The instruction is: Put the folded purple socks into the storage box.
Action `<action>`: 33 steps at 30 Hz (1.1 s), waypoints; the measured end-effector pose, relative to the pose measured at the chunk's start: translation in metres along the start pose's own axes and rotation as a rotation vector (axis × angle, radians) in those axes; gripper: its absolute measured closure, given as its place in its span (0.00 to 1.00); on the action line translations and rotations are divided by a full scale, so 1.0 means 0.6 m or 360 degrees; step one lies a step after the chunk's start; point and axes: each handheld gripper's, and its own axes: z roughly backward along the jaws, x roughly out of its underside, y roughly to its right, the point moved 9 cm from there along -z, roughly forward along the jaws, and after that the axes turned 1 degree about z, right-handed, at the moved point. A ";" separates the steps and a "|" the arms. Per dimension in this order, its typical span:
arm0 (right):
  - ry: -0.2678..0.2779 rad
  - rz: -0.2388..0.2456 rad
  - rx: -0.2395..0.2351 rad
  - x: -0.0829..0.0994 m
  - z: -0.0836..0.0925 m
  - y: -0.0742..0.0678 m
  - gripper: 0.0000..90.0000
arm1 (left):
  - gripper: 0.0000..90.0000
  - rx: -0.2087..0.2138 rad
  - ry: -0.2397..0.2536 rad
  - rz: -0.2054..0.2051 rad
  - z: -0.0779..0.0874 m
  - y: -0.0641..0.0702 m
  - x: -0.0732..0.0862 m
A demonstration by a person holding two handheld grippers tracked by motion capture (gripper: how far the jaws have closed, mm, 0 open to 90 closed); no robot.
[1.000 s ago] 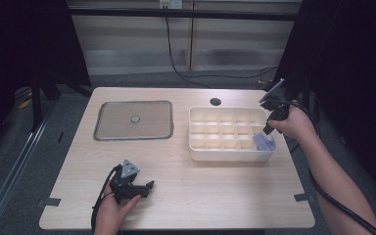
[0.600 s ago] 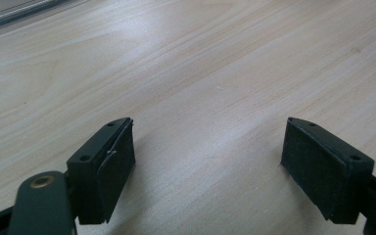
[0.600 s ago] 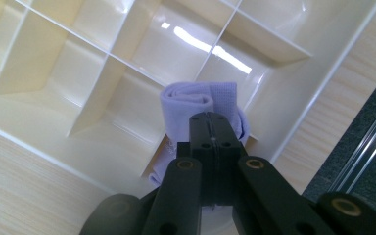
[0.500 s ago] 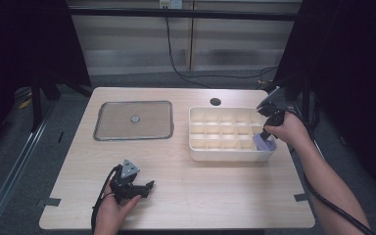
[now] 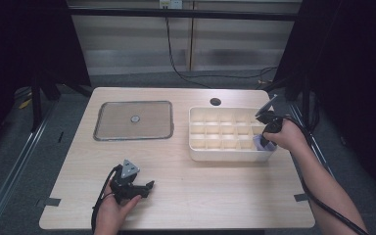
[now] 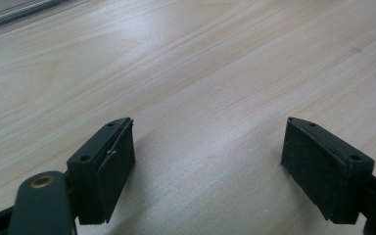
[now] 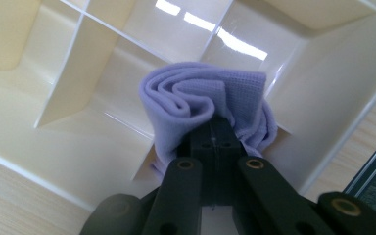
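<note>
A cream divided box [image 5: 225,154] stands on the right half of the table. My right gripper [image 5: 264,142] reaches down into its near right corner cell, shut on a rolled lilac cloth [image 7: 200,105]. In the right gripper view the cloth bulges above the closed jaws, hanging over the cell walls of the cream divided box [image 7: 58,142]. The lilac cloth [image 5: 263,143] shows as a small patch at the box's corner in the high view. My left gripper [image 5: 144,188] rests low on the table near the front left, open. In the left gripper view my left gripper [image 6: 208,161] has only bare wood between its jaws.
A flat transparent lid [image 5: 133,120] with a small centre knob lies at the back left of the table. A round cable hole [image 5: 215,102] sits behind the box. Dark floor and metal frame legs surround the wooden table [image 5: 215,196].
My right gripper has lowered with the lilac cloth into the box's near right corner cell. The left gripper has stayed where it was.
</note>
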 end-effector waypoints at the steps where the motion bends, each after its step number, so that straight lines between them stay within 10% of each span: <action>1: -0.0005 -0.0008 -0.0002 0.001 -0.002 0.000 1.00 | 0.22 0.0001 0.0000 0.0001 0.000 0.000 0.000; 33: -0.0029 -0.0013 0.0055 0.011 -0.046 0.001 1.00 | 0.22 0.0001 -0.0005 -0.0006 0.000 0.002 0.001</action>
